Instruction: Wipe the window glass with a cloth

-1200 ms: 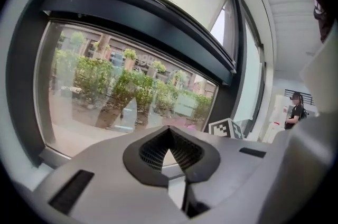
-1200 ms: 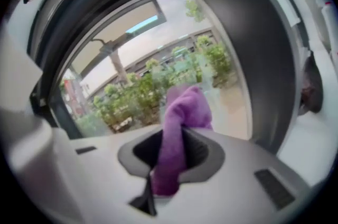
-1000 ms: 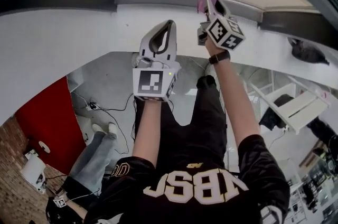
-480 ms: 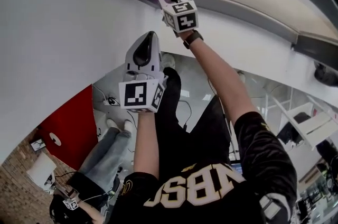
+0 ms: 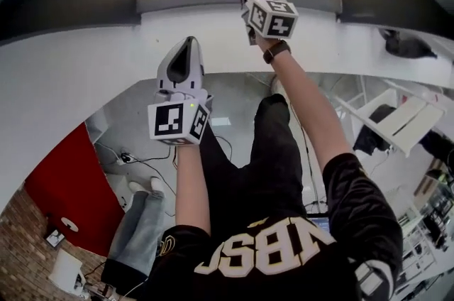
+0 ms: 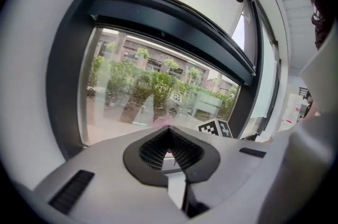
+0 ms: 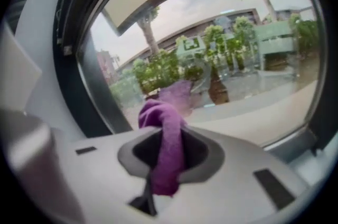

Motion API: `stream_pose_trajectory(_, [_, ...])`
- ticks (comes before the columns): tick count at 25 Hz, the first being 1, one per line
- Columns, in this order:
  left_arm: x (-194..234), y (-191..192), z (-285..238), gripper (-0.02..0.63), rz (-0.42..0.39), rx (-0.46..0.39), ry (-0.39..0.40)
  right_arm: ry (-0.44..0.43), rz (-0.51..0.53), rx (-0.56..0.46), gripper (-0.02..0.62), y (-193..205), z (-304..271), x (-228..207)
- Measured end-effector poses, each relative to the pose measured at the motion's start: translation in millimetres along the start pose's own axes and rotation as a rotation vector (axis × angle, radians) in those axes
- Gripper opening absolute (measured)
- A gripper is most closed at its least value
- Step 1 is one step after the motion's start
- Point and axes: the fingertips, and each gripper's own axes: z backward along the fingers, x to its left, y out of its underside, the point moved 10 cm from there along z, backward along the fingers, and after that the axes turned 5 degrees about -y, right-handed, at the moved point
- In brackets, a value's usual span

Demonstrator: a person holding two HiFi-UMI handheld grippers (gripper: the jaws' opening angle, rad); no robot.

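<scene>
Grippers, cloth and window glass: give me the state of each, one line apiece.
Left gripper: jaws together, holding nothing, raised toward the window.
Right gripper: jaws shut on the cloth, raised to the glass.
Cloth: purple, bunched, pinched between the right jaws, its top end seemingly against the glass.
Window glass: see-through, showing the cloth's faint reflection.
</scene>
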Motion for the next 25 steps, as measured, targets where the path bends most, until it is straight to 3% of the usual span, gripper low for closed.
stream_pose_trajectory(4, [-86, 29, -40, 0.015, 0.022, 0.029, 0.127, 0.239, -0.108, -0.079, 0.08, -10, 94, -132])
stream_pose_trajectory(8, [-149, 48, -61, 0.015, 0.022, 0.037, 0.192, 0.502, -0.288, -0.158, 0.08, -12, 168, -234])
stream_pose_trajectory(12, [-174, 56, -68, 0.015, 0.025, 0.035, 0.196, 0.584, -0.37, -0.197, 0.08, -17, 197, -282])
stream_pose_trajectory(15, [-167, 56, -67, 0.015, 0.026, 0.032, 0.169, 0.55, -0.369, -0.192, 0.08, -17, 189, -276])
stream_pose_trajectory(17, [-150, 51, -59, 0.015, 0.033, 0.027, 0.139, 0.475, -0.361, -0.165, 0.08, -9, 171, -248])
stream_pose_trajectory(20, [-107, 41, -43, 0.015, 0.041, 0.023, 0.065, 0.284, -0.317, -0.092, 0.08, 11, 121, -173])
stream_pose_trajectory(25, [-18, 18, -9, 0.015, -0.012, 0.033, -0.027, -0.025, -0.112, 0.041, 0.08, 42, 22, -15])
